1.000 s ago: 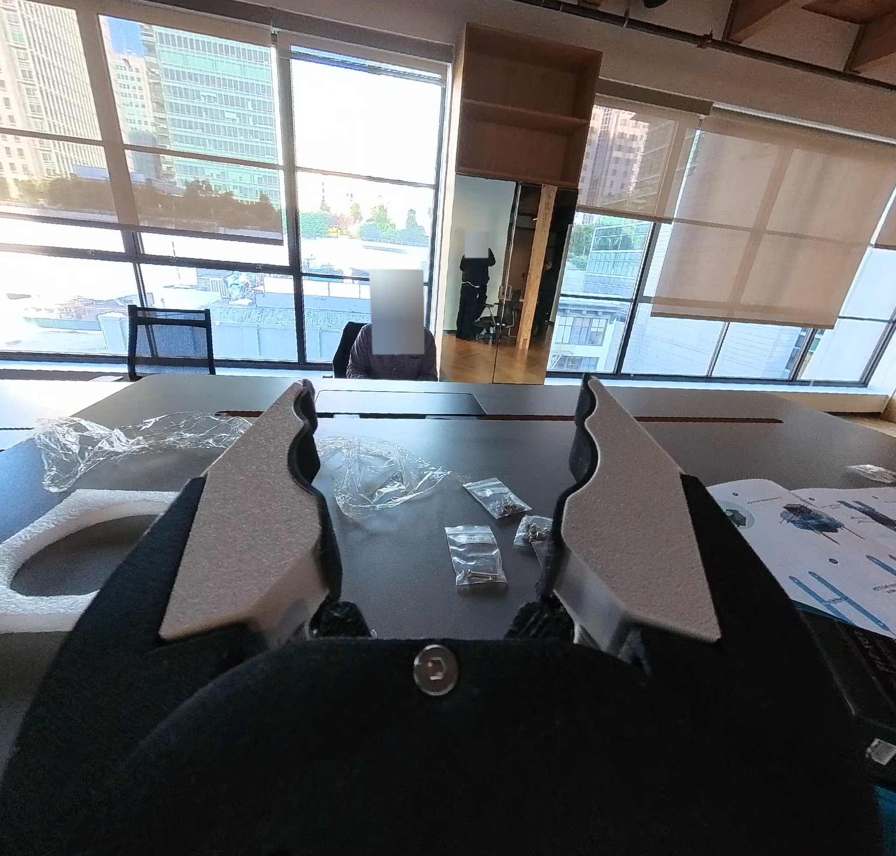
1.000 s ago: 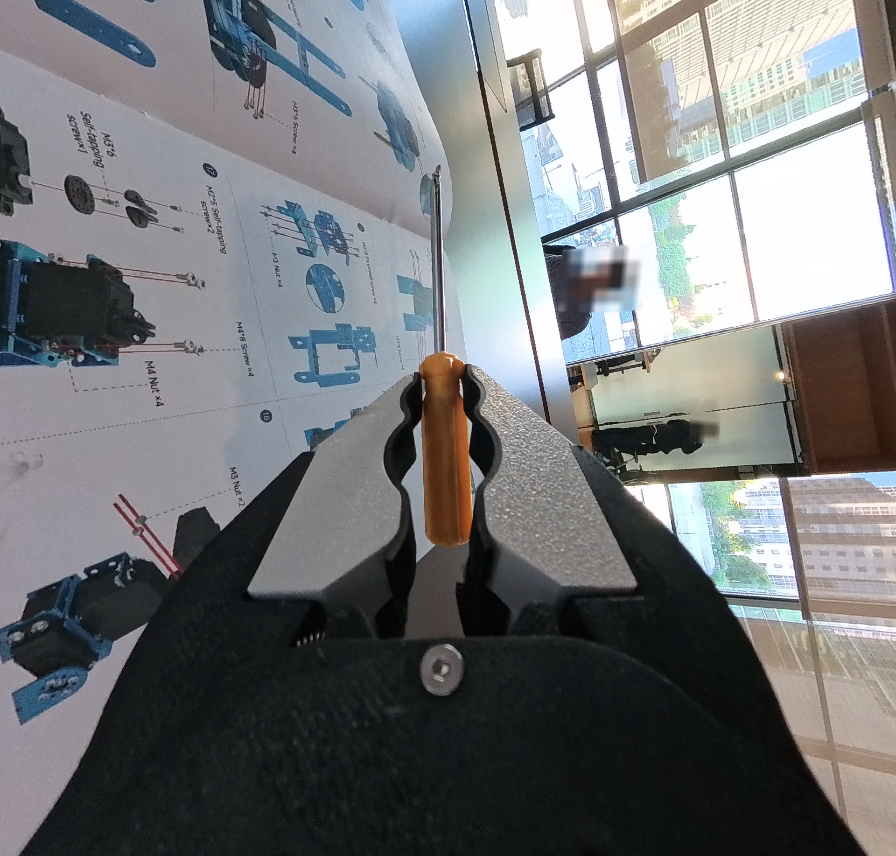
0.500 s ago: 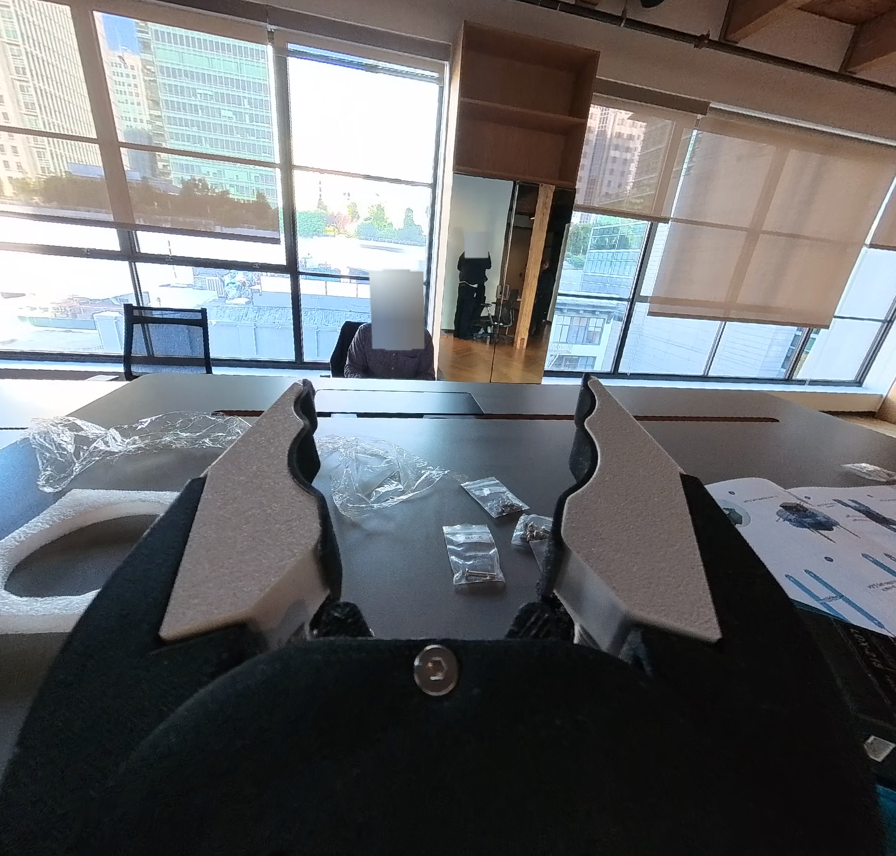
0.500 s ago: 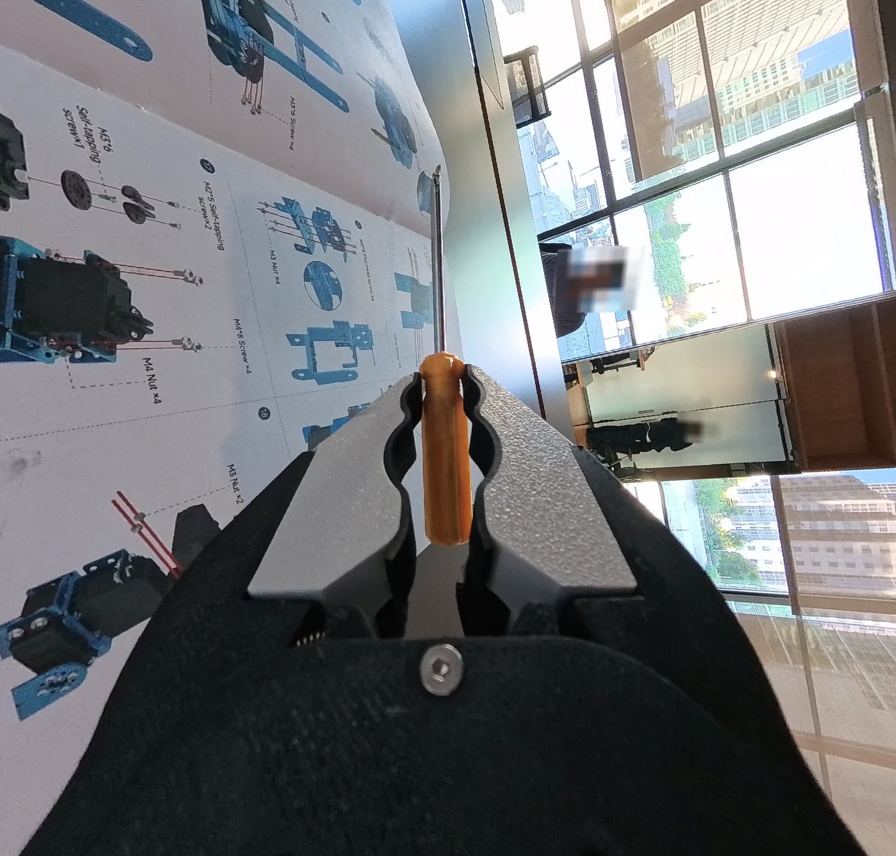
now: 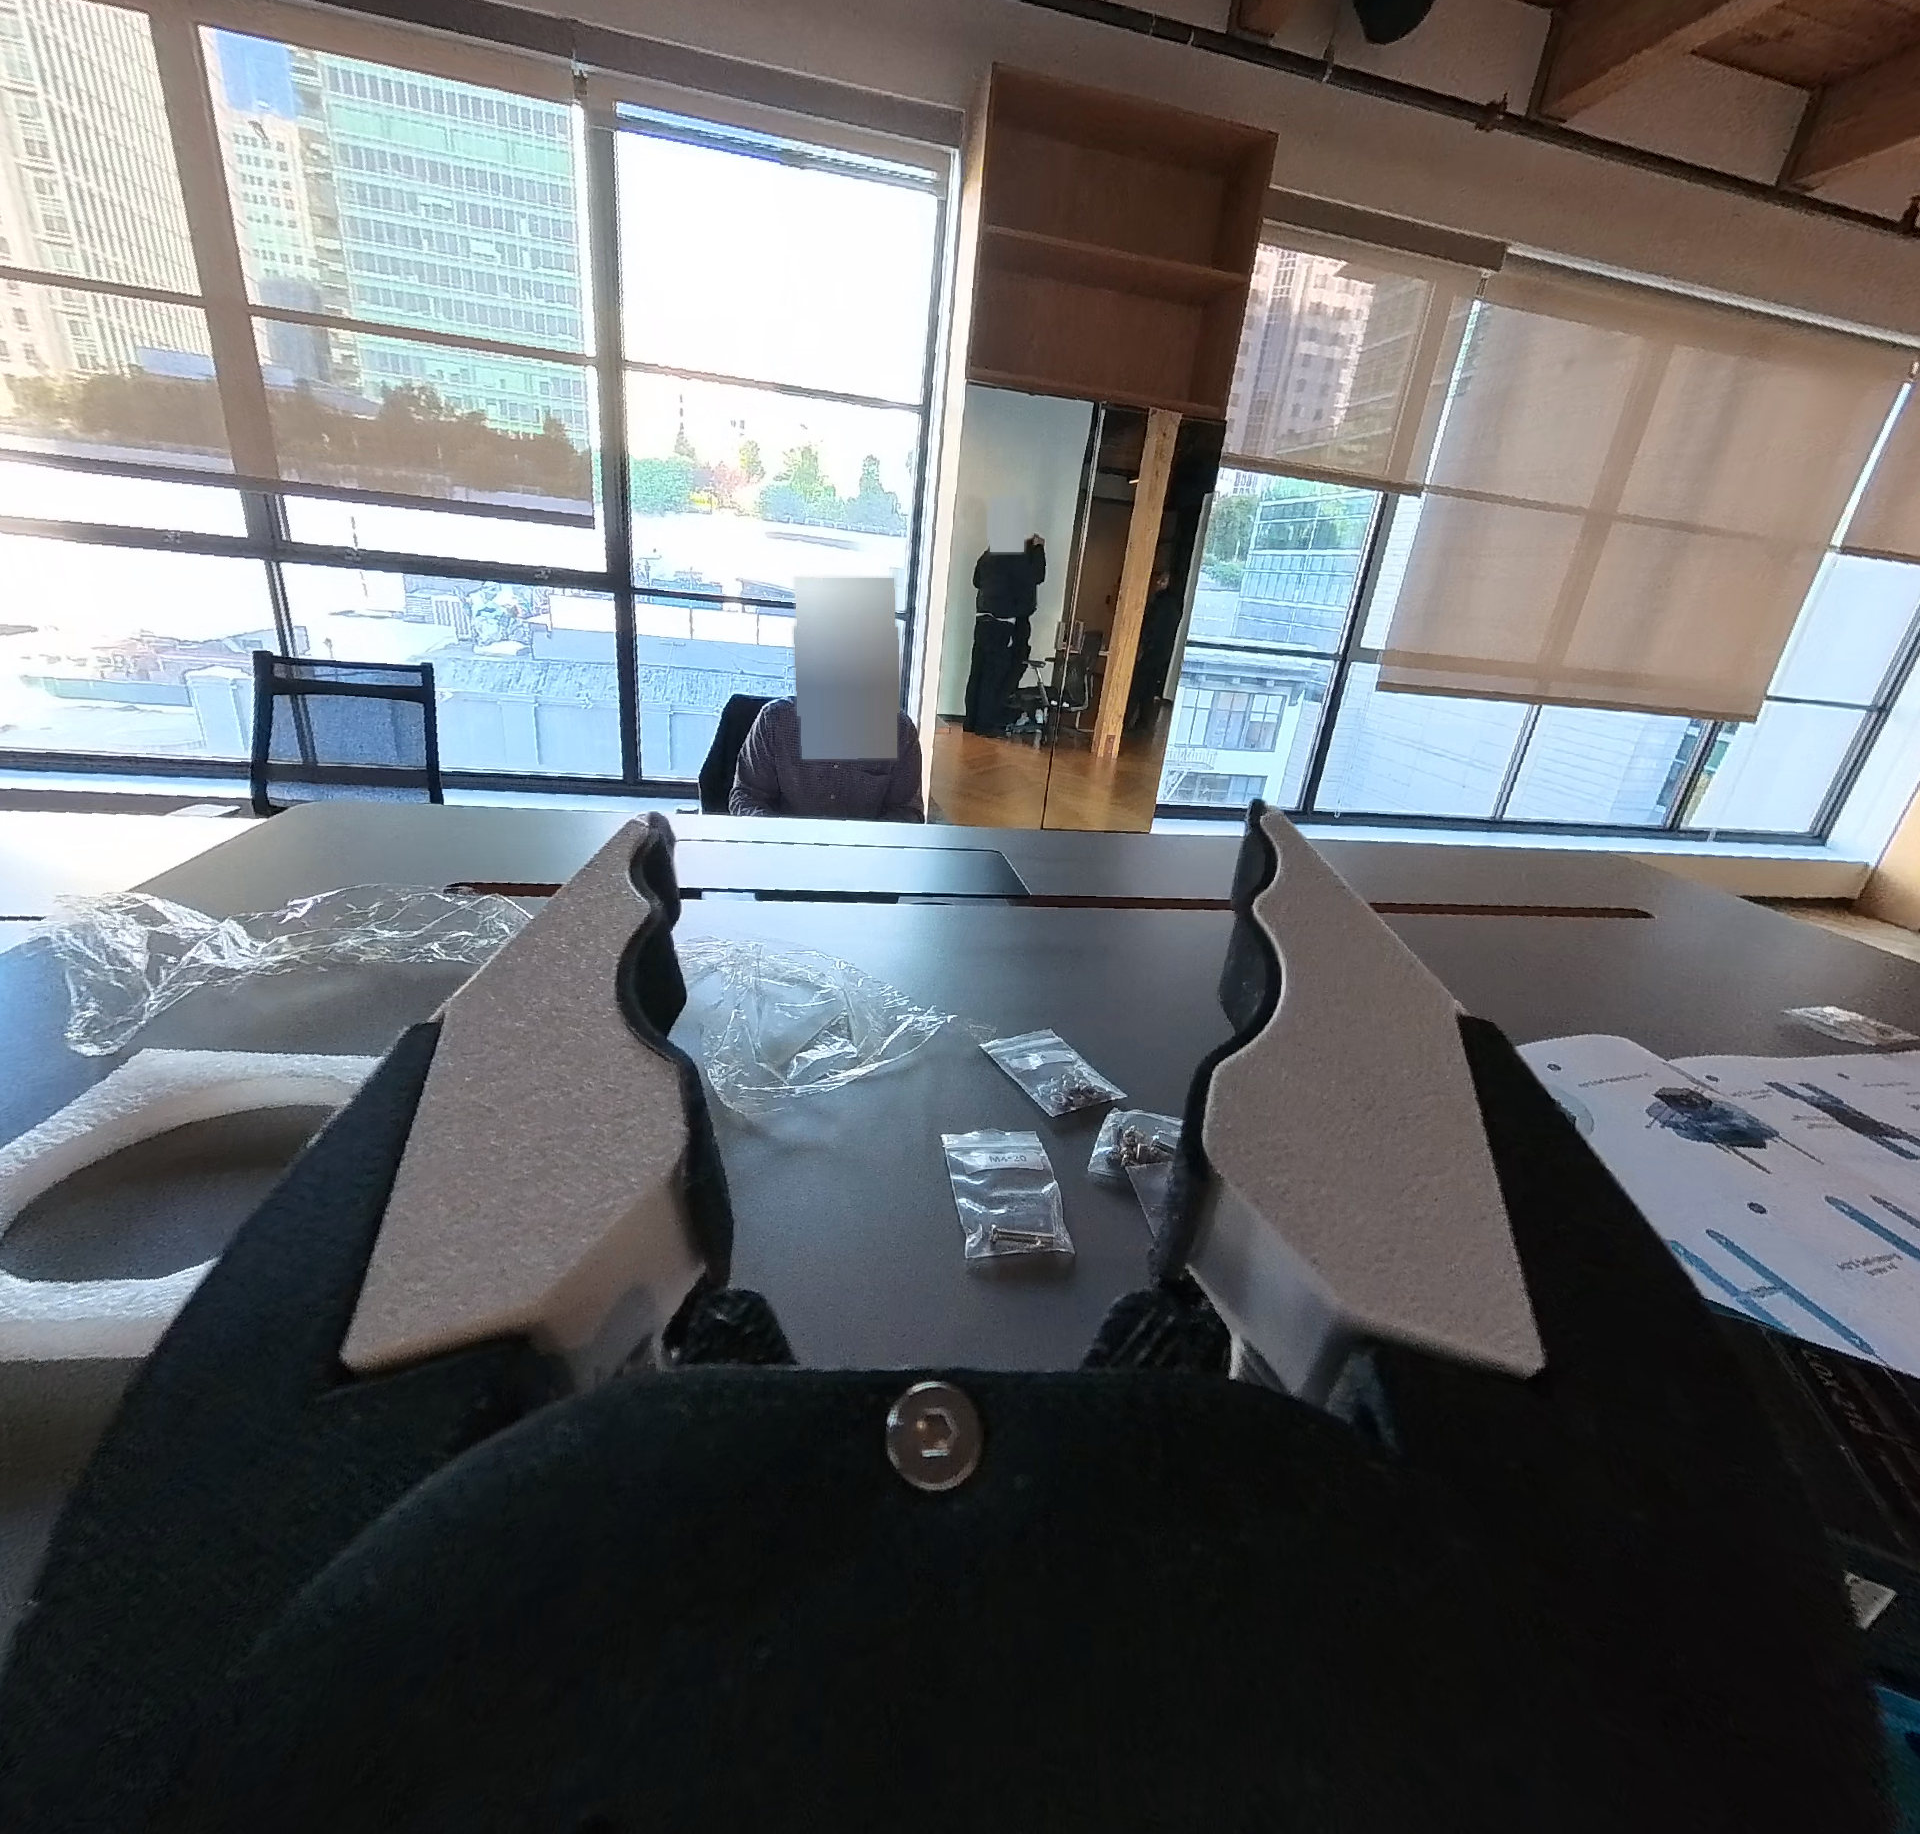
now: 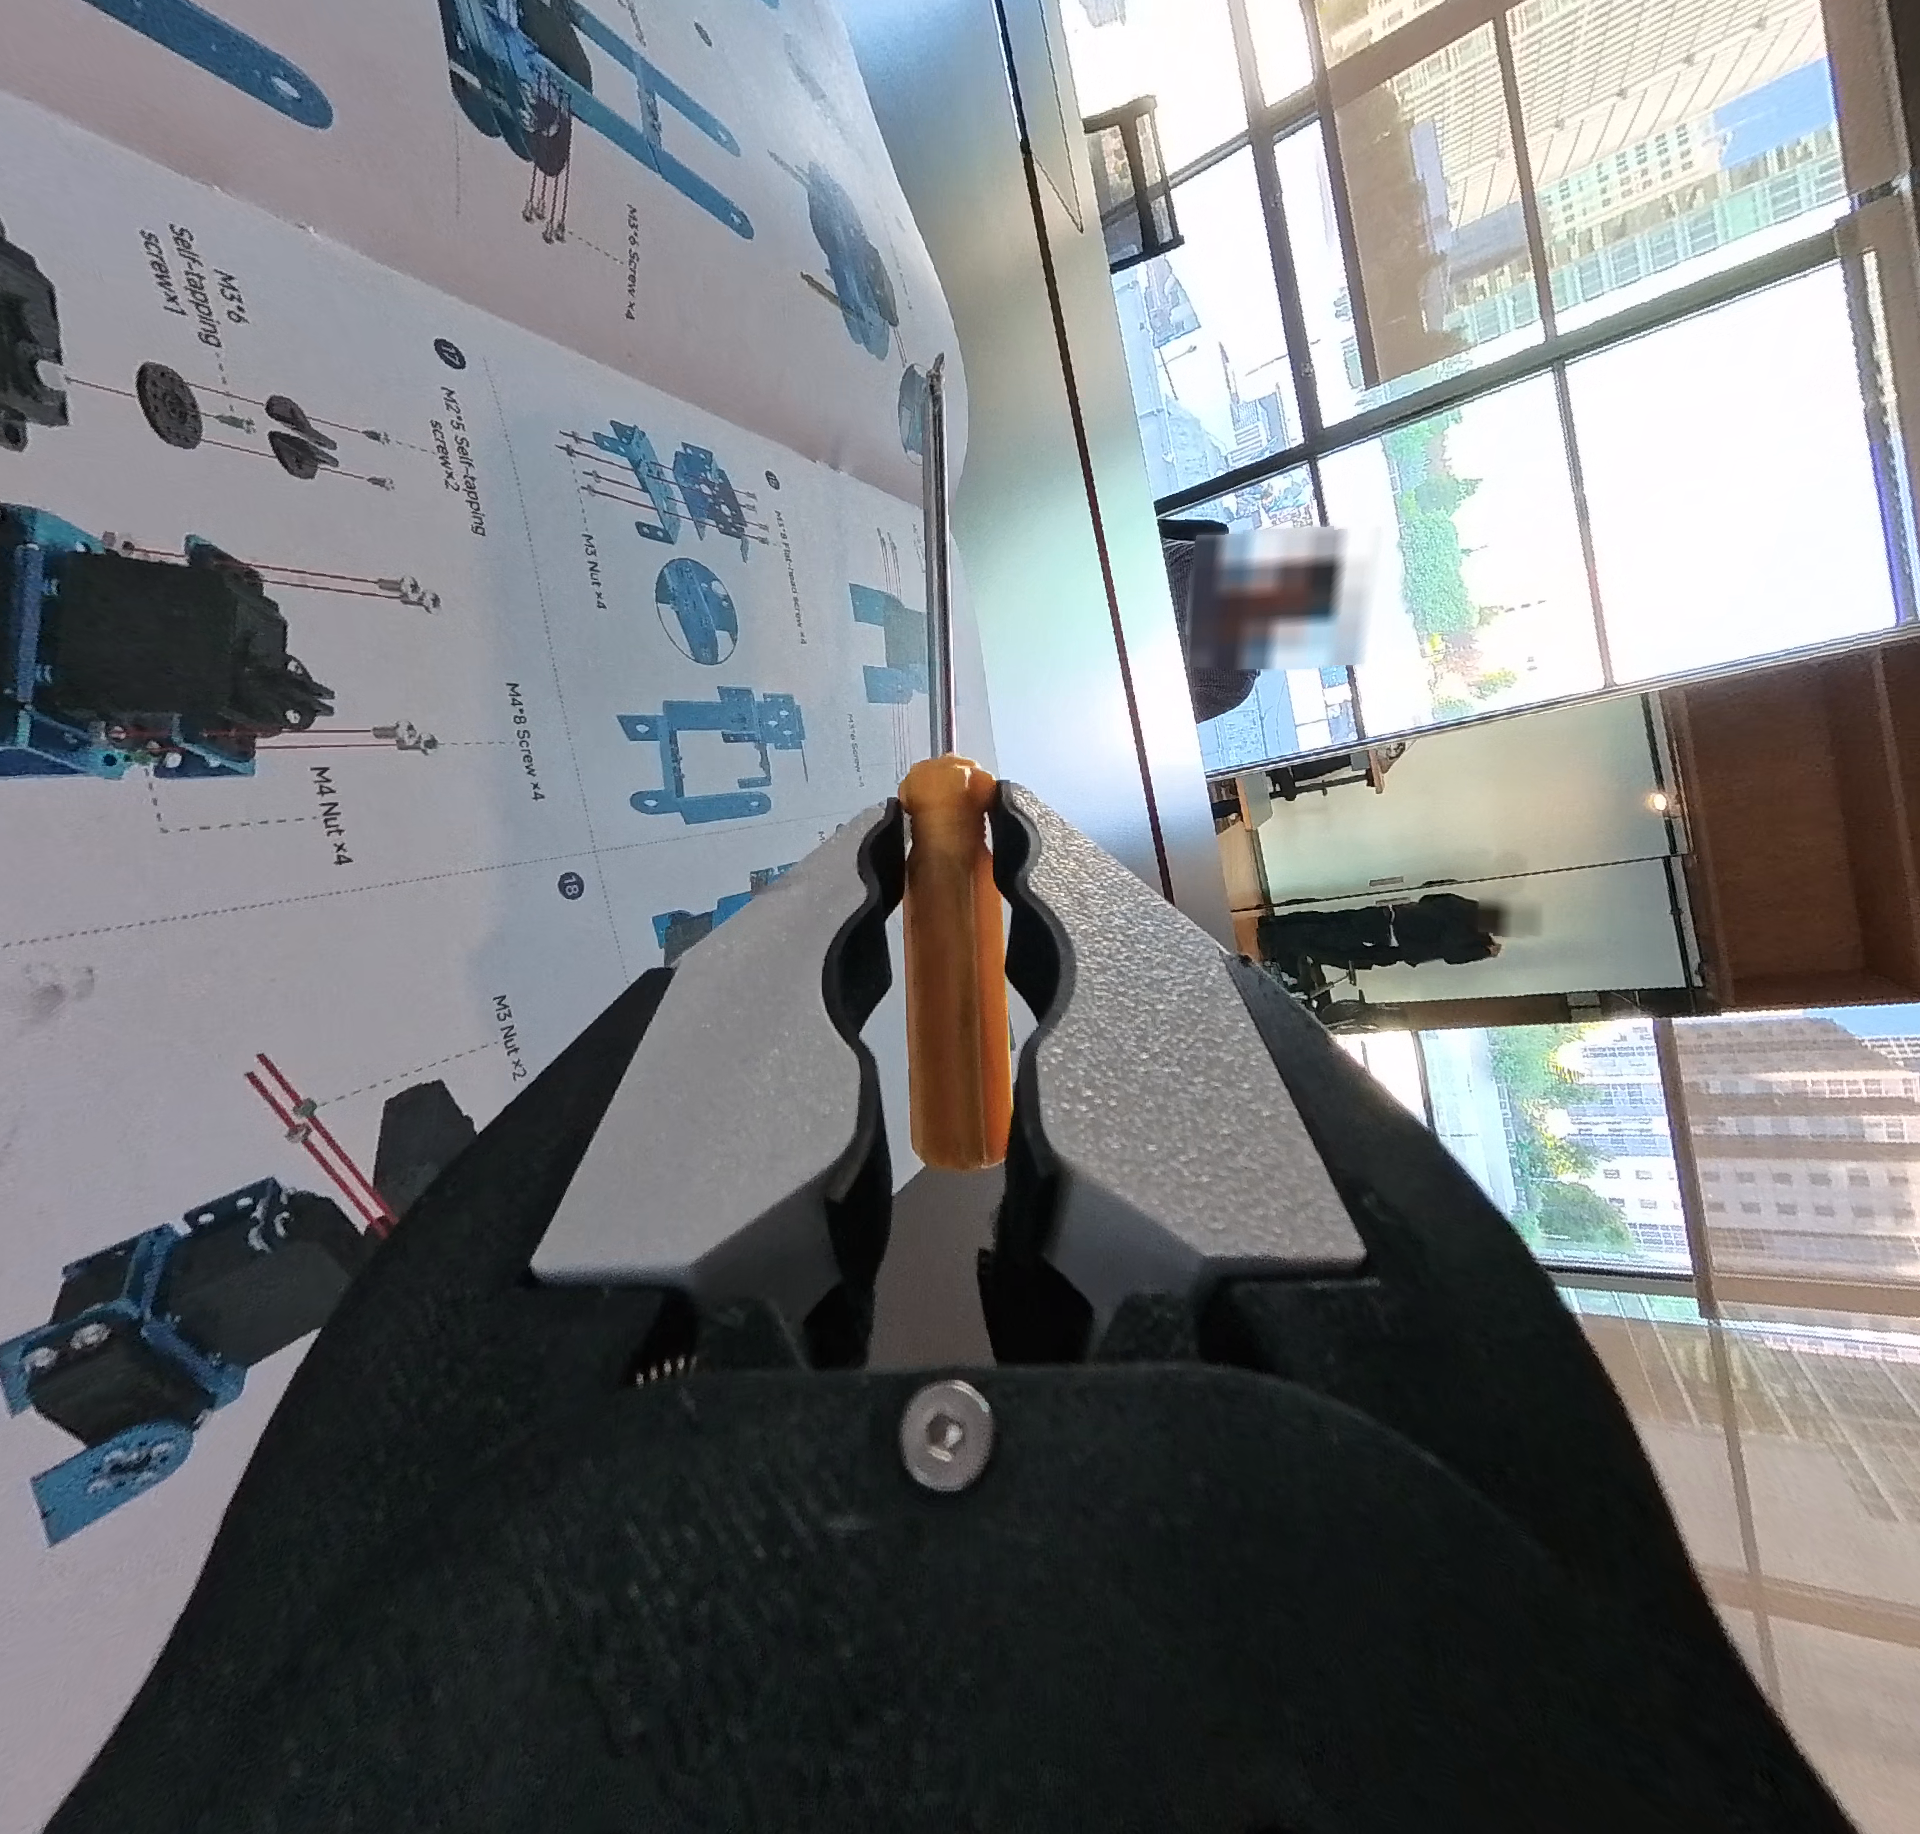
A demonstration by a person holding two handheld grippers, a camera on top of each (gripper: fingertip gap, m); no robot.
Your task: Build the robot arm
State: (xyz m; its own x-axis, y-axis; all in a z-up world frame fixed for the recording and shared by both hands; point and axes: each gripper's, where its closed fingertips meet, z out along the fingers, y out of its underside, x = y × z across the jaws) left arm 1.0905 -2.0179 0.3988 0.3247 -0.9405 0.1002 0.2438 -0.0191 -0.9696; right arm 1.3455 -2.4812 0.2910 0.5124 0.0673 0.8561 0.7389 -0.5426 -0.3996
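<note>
My right gripper (image 6: 948, 818) is shut on an orange-handled screwdriver (image 6: 954, 974). Its thin metal shaft (image 6: 938, 558) points forward, close over a large printed instruction sheet (image 6: 416, 558) with blue part drawings. The view is rolled on its side. My left gripper (image 5: 951, 849) is open and empty, held above the dark table (image 5: 862, 1223). Small clear bags of screws (image 5: 1006, 1198) lie on the table between and just beyond its fingers. The same instruction sheet (image 5: 1766, 1150) lies to the right of it.
Crumpled clear plastic wrap (image 5: 800, 1015) and a second piece (image 5: 229, 943) lie on the table. A white foam packing piece (image 5: 114, 1192) sits at the left. A seated person (image 5: 831, 766) is at the far side, with a black chair (image 5: 343, 735) and windows behind. The tips of one gripper are about 55 cm away from the tips of the other.
Almost nothing has changed. Both views have drifted very slightly; the right gripper still holds the screwdriver over the sheet and the left stays open.
</note>
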